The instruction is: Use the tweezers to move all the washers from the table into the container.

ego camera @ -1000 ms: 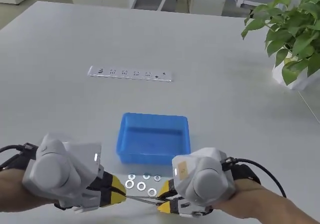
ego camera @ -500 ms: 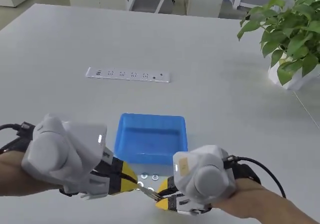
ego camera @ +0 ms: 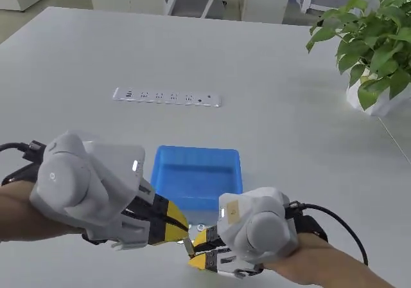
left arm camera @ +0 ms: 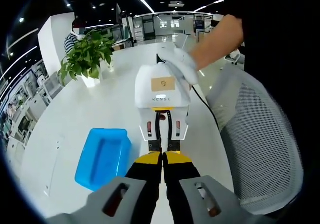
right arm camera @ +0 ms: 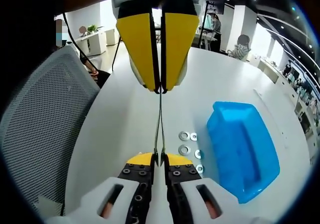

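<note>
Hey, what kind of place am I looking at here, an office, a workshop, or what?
Most likely an open-plan office: a large white table with a power strip and a potted plant on it, a mesh office chair beside it, and ceiling lights overhead.

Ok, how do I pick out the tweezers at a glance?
Find the blue container on the white table; small silver washers lie beside it. Next to them, the tweezers are the thin metal strip bridging the left gripper and right gripper, both shut on it. Unlike the ring-shaped washers, it is long and straight.
</note>
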